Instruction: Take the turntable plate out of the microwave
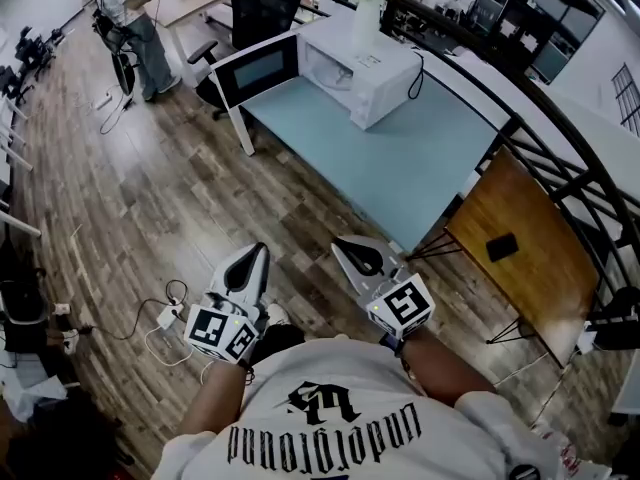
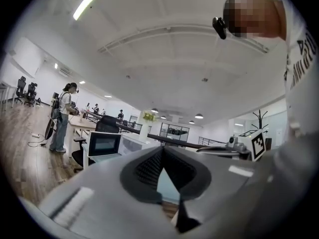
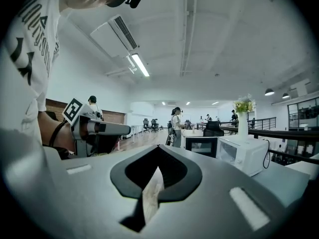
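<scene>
The left gripper [image 1: 256, 254] and the right gripper [image 1: 344, 246] are held level, side by side, just ahead of the person's chest. Each has its jaws drawn together with nothing between them. In the gripper views the dark ribbed pads meet at their tips, and each grey plastic body carries a cube with black-and-white square markers. Beneath them runs a floor [image 1: 150, 198] of brown and grey wood-look planks, where a small white power strip [image 1: 166, 317] lies among thin black cables near the left gripper. Ahead stands the table [image 1: 400, 163], a long rectangle with a smooth, pale blue-green top on white legs, well apart from both grippers. At its far end sits the microwave [image 1: 372, 76], a white box with its door [image 1: 258, 71] swung fully open to the left, the door's window dark. The cavity faces the person, but the turntable plate cannot be made out inside it from here. A black cord [image 1: 416, 76] loops down the microwave's right side, and a tall white vase [image 1: 366, 23] of pale yellow flowers stands on its top. To the right of the table is a brown wooden board table [image 1: 535, 268] with a small flat black thing [image 1: 501, 246] on it, bordered by a black metal railing [image 1: 545, 148]. Beyond the microwave are a black office chair [image 1: 262, 8] and another person [image 1: 135, 28] standing at a desk, in a wide open office with a white ceiling and strip lights.
</scene>
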Tool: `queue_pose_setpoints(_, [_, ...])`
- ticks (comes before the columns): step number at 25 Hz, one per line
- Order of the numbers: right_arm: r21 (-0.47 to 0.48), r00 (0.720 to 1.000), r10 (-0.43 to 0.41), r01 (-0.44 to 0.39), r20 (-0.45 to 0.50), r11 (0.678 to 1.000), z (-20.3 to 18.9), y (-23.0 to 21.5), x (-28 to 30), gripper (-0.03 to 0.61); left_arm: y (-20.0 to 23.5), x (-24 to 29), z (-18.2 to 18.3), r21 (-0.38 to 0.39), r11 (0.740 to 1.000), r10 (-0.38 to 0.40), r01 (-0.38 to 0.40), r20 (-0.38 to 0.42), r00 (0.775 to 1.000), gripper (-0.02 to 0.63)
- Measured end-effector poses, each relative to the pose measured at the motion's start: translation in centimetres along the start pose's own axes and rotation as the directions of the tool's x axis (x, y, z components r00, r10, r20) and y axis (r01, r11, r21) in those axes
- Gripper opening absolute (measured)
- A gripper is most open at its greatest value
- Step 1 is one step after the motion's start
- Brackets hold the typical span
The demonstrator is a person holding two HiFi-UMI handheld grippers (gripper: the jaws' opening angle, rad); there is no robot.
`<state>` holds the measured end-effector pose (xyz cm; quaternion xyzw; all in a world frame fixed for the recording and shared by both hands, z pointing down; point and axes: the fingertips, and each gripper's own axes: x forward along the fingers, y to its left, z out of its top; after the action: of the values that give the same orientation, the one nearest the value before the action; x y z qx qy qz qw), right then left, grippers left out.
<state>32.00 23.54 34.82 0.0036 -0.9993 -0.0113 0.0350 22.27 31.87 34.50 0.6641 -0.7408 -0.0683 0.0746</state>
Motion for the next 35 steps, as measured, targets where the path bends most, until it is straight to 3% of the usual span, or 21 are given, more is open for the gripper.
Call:
queue_pose_setpoints(7, [-0.031, 1.000, -0.021, 0.021, -0.008, 0.999, 0.9, -0.5, 8.0, 0.000, 8.0, 0.5, 2.0, 0.007, 0.999, -0.038, 0.038, -0.001, 0.999, 0.049])
queue_pose_setpoints(13, [-0.032, 0.998, -0.057, 0.057, -0.020, 0.998, 2.0, -0.6, 13.8, 0.000, 14.4, 1.1, 3.9, -0.038, 0.997, -0.074, 0.074, -0.001, 0.997, 0.049])
queue_pose_setpoints(18, [-0.031, 0.995, -0.089, 0.087, -0.035, 0.996, 1.8, -1.8, 16.4, 0.000, 16.9, 2.9, 4.0, -0.039, 0.994, -0.101, 0.100, -0.022, 0.995, 0.049])
queue_pose_setpoints(23, [-0.005, 0.995, -0.086, 0.086, -0.041, 0.996, 0.7, -4.6, 19.3, 0.000, 19.5, 5.7, 3.8, -0.077, 0.992, -0.105, 0.103, -0.017, 0.994, 0.049])
queue_pose_setpoints(27, [-0.002, 0.996, -0.078, 0.078, -0.042, 0.997, 0.5, -8.2, 21.7, 0.000, 20.9, 8.7, 4.3, 0.000, 0.996, -0.090, 0.090, -0.034, 0.995, 0.049])
queue_pose_setpoints(35, [0.006, 0.997, -0.072, 0.072, -0.037, 0.997, 0.0, -17.1, 24.5, 0.000, 22.3, 18.1, 4.5, 0.010, 0.996, -0.089, 0.089, -0.048, 0.995, 0.049])
